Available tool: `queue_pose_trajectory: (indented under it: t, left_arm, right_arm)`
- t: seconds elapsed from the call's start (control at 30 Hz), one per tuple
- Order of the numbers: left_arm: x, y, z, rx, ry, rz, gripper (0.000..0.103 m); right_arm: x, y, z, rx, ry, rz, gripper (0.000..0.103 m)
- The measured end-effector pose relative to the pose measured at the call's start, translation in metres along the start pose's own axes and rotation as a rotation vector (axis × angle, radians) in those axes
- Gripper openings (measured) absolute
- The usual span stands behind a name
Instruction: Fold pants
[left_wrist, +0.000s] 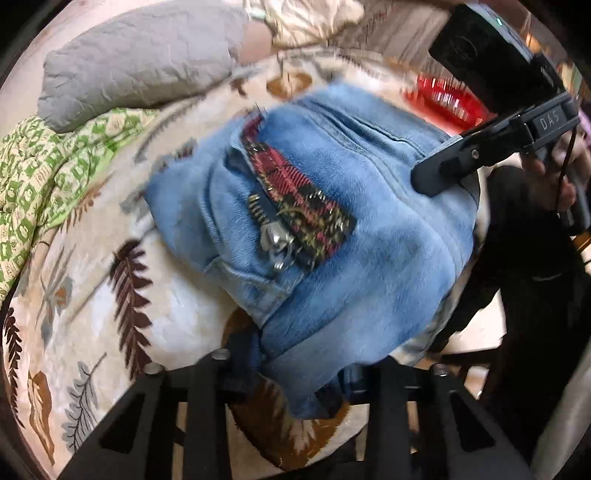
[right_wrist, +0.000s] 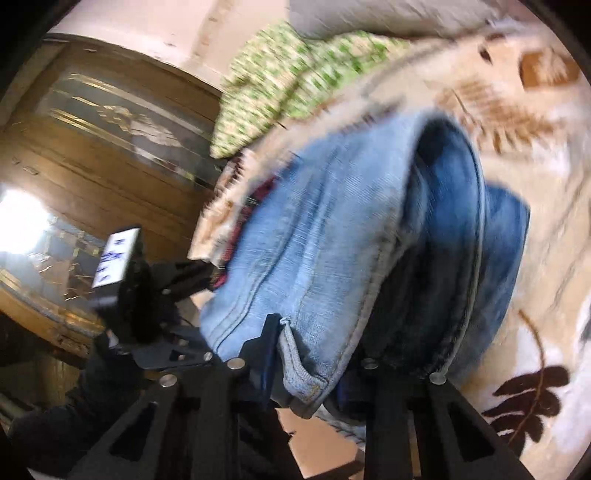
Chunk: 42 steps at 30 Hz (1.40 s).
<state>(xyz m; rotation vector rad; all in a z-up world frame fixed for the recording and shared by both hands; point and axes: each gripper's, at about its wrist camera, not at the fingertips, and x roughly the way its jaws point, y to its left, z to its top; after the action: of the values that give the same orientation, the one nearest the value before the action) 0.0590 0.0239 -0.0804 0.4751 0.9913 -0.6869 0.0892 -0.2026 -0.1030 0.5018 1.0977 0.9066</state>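
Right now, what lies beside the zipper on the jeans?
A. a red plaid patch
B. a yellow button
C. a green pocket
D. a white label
A: in the left wrist view a red plaid patch runs along the metal zipper on the blue jeans.

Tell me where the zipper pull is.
In the left wrist view, the zipper pull sits near the middle of the jeans, at the lower left edge of the red plaid lining.
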Motion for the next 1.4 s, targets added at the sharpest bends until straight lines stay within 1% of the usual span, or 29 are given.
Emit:
queue_pose_trajectory:
  t: [0.1,0.17,0.23,0.27,0.3,0.33,0.37,0.4,0.47,0.57,0.6,0.63,0.67,0.7,0.73,0.77,0.8,0.83,0.9,0.97,1.03,1.07,1.1,1.13,1.23,1.3,1.33,1.37,1.4]
  left_arm:
    - [-0.015,0.000,0.005,-0.002,-0.044,-0.051,0.031]
    - [-0.009,-0.007,0.004,0.027,-0.029,-0.060,0.035]
    - [0.010,-0.012,0.002,0.055,0.041,-0.068,0.041]
    - [0.022,-0.014,0.001,0.065,0.092,-0.062,0.043]
    - [0.040,-0.017,-0.005,0.080,0.153,-0.039,0.046]
    - [0.045,-0.018,-0.007,0.071,0.149,-0.042,0.046]
    - [0.046,-0.014,-0.007,0.041,0.137,-0.057,0.046]
    - [0.045,-0.011,-0.007,0.025,0.140,-0.065,0.046]
    - [0.044,-0.008,-0.008,0.000,0.135,-0.073,0.046]
    - [0.043,-0.012,-0.013,0.008,0.129,-0.069,0.046]
    - [0.040,-0.013,-0.017,0.010,0.125,-0.066,0.050]
    - [0.036,-0.013,-0.017,0.019,0.115,-0.052,0.052]
    - [0.032,-0.013,-0.017,0.022,0.110,-0.047,0.056]
    - [0.027,-0.012,-0.019,0.020,0.114,-0.046,0.063]
    - [0.021,-0.009,-0.019,0.013,0.118,-0.051,0.067]
    - [0.011,-0.007,-0.020,0.007,0.099,-0.051,0.075]
    - [-0.001,-0.005,-0.022,-0.001,0.067,-0.051,0.083]
    - [-0.012,-0.002,-0.023,-0.013,0.039,-0.053,0.085]
    - [-0.029,0.006,-0.022,-0.065,-0.008,-0.085,0.086]
    - [-0.039,0.020,-0.015,-0.148,-0.059,-0.156,0.087]
    - [-0.039,0.036,-0.006,-0.266,-0.103,-0.225,0.092]
    - [-0.033,0.042,-0.002,-0.321,-0.105,-0.242,0.099]
    - [-0.025,0.047,0.004,-0.379,-0.096,-0.251,0.100]
    - [-0.012,0.055,0.006,-0.448,-0.068,-0.265,0.100]
    - [0.021,0.068,0.008,-0.554,0.004,-0.287,0.100]
    - [0.038,0.069,0.004,-0.591,0.049,-0.300,0.100]
    - [0.046,0.069,0.004,-0.604,0.062,-0.311,0.100]
    - [0.051,0.070,0.004,-0.616,0.068,-0.328,0.103]
    - [0.056,0.071,0.003,-0.632,0.069,-0.351,0.103]
  right_arm:
    - [-0.029,0.018,0.005,-0.044,-0.058,0.022,0.025]
    - [-0.040,0.022,-0.001,-0.051,-0.067,0.012,0.025]
    - [-0.040,0.016,-0.015,-0.037,-0.045,-0.027,0.025]
    - [-0.036,0.012,-0.019,-0.021,-0.027,-0.055,0.025]
    - [-0.025,0.000,-0.028,0.018,0.009,-0.105,0.025]
    - [-0.010,-0.015,-0.037,0.057,0.055,-0.148,0.025]
    - [0.003,-0.025,-0.042,0.066,0.082,-0.179,0.025]
    - [0.010,-0.032,-0.046,0.067,0.081,-0.178,0.024]
    - [0.011,-0.036,-0.046,0.095,0.051,-0.149,0.024]
    - [0.010,-0.032,-0.045,0.062,0.059,-0.174,0.024]
    - [0.009,-0.031,-0.046,0.061,0.063,-0.171,0.026]
    - [0.010,-0.028,-0.045,0.062,0.064,-0.164,0.029]
    - [0.009,-0.027,-0.044,0.069,0.063,-0.150,0.034]
    - [0.005,-0.027,-0.043,0.077,0.064,-0.141,0.044]
    - [-0.002,-0.026,-0.042,0.083,0.064,-0.134,0.051]
    - [-0.012,-0.023,-0.043,0.083,0.057,-0.127,0.071]
    - [-0.023,-0.019,-0.043,0.072,0.029,-0.149,0.083]
    - [-0.036,-0.015,-0.043,0.057,-0.006,-0.169,0.084]
    - [-0.051,-0.014,-0.040,0.070,-0.042,-0.157,0.084]
    - [-0.063,-0.020,-0.039,0.117,-0.072,-0.125,0.085]
    - [-0.062,-0.032,-0.039,0.172,-0.068,-0.112,0.085]
    - [-0.057,-0.041,-0.040,0.210,-0.057,-0.114,0.085]
    - [-0.052,-0.046,-0.040,0.231,-0.047,-0.106,0.085]
    - [-0.045,-0.052,-0.041,0.261,-0.036,-0.096,0.085]
    - [-0.033,-0.062,-0.043,0.300,-0.023,-0.059,0.085]
    - [-0.028,-0.068,-0.042,0.315,-0.016,-0.045,0.085]
    - [-0.024,-0.069,-0.040,0.314,-0.011,-0.053,0.085]
    - [-0.019,-0.072,-0.038,0.314,-0.008,-0.058,0.085]
    - [-0.017,-0.074,-0.037,0.320,-0.011,-0.045,0.086]
